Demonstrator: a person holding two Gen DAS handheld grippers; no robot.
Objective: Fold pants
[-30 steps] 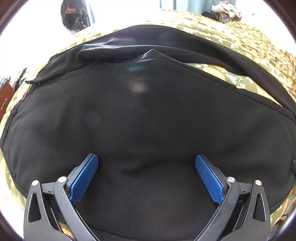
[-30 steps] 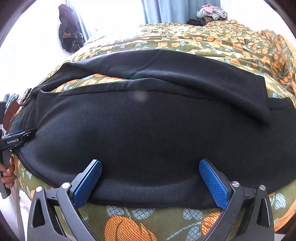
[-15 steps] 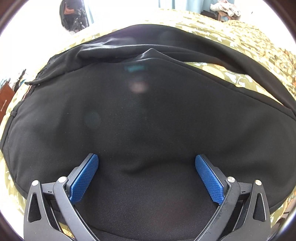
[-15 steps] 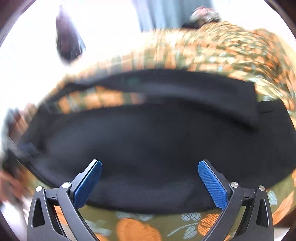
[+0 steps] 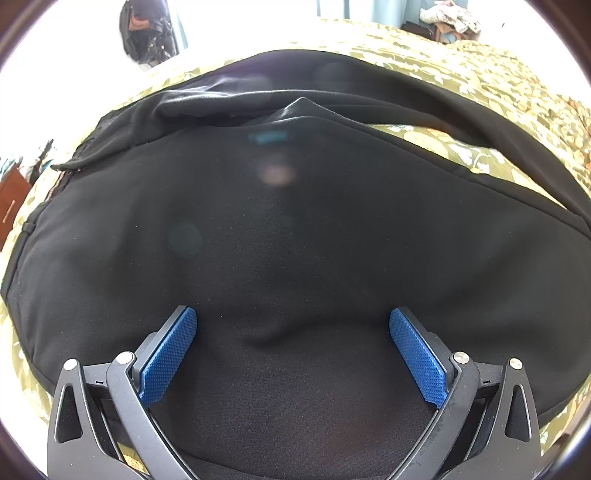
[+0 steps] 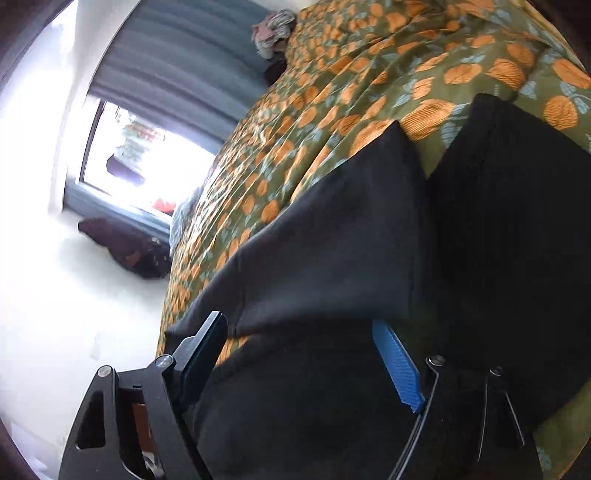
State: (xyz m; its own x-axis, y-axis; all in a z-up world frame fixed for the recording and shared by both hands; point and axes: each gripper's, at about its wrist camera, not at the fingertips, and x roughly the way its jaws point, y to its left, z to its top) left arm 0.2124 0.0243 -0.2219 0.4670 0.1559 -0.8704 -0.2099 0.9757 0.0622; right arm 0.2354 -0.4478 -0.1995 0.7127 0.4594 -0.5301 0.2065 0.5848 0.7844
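Pants point(image 5: 295, 229), black, lie spread across the bed point(image 6: 332, 92) with its green, orange-flowered cover, both legs laid side by side. Left hand-held gripper point(image 5: 293, 332) hangs over the cloth, jaws wide, gripping nothing. Right hand-held gripper point(image 6: 299, 339), rolled sideways, is closing with black cloth between its jaws.

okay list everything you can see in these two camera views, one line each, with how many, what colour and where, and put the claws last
pants: one, black, spread flat across the bed, legs apart at the far end
bedspread: one, green with orange pumpkin print, under the pants
curtain: one, grey-blue, beside the window
window: one, bright, on the far wall
clothes pile: one, pale mixed colours, beyond the bed
dark bag or garment: one, hanging on the white wall
left claw: one, black with blue pads, open over the pants
right claw: one, same colours, closing, cloth between its jaws
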